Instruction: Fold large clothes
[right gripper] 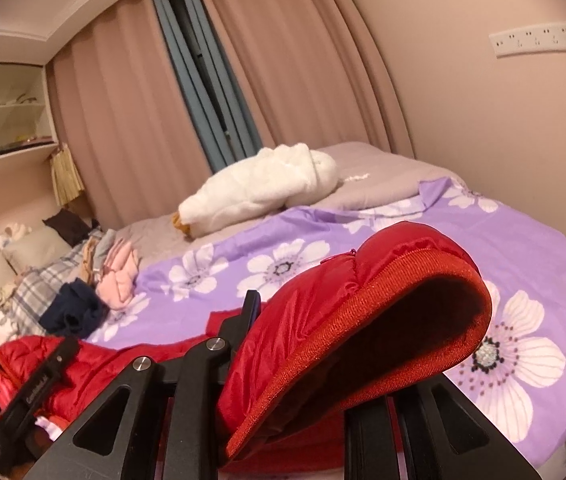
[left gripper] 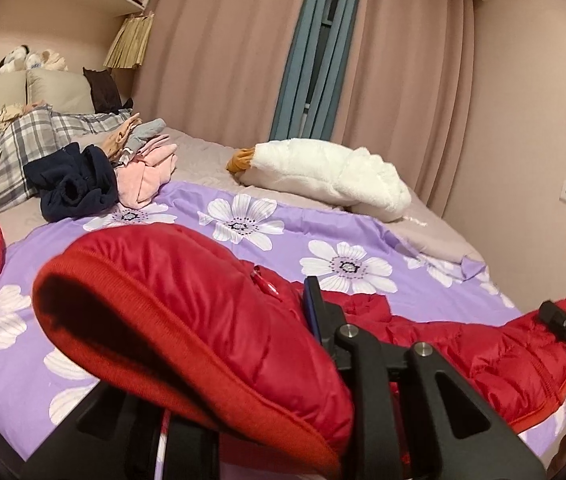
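grip: left gripper and right gripper both clamped tight on red puffer jacket hem
tip: keep hem taut, lay flat onto floral quilt

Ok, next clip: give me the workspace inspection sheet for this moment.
Surface: bed with a purple flowered cover.
Job's things: red puffer jacket spread across the near edge, ribbed hem raised at both ends.
Clutter: white plush goose, navy garment, pink garment, plaid bedding.
Grippers: left tool and right tool each shut on the jacket's hem.
Cables: one hanging from the wall socket strip.
Surroundings: pink curtains, shelves, soft toys.
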A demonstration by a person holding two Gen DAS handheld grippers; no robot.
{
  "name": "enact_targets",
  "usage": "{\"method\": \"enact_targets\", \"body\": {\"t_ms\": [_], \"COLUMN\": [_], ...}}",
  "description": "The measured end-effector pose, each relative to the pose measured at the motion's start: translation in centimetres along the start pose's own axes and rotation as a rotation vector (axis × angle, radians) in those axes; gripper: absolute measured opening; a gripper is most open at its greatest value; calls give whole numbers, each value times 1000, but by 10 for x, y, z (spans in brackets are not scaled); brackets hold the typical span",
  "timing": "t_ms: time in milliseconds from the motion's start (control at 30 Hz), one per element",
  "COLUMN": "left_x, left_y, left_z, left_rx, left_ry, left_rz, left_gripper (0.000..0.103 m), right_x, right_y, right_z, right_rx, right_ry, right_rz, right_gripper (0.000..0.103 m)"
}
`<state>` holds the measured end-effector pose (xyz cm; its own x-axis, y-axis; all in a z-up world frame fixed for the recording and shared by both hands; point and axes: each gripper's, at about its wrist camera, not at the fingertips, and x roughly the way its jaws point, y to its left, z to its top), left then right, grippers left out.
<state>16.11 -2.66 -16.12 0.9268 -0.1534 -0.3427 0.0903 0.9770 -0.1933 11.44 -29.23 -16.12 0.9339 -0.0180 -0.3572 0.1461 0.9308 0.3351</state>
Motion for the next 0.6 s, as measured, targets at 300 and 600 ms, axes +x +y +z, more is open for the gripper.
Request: {"method": "enact_targets", "body": {"t_ms": [300,600], "left_x": [37,68], "left_y": [3,3], "left_z": [1,-3], "left_rx": [-3,-4], "left_ry": [40,75], "left_rz": [15,47], "left_gripper": [26,30], "right_x": [31,60], "right_y": [-7,-6], "right_z": [4,2], "right_rx": [14,-23], "right_ry": [38,78], "right_rz": [-14,-47], "right_gripper": [19,19]}}
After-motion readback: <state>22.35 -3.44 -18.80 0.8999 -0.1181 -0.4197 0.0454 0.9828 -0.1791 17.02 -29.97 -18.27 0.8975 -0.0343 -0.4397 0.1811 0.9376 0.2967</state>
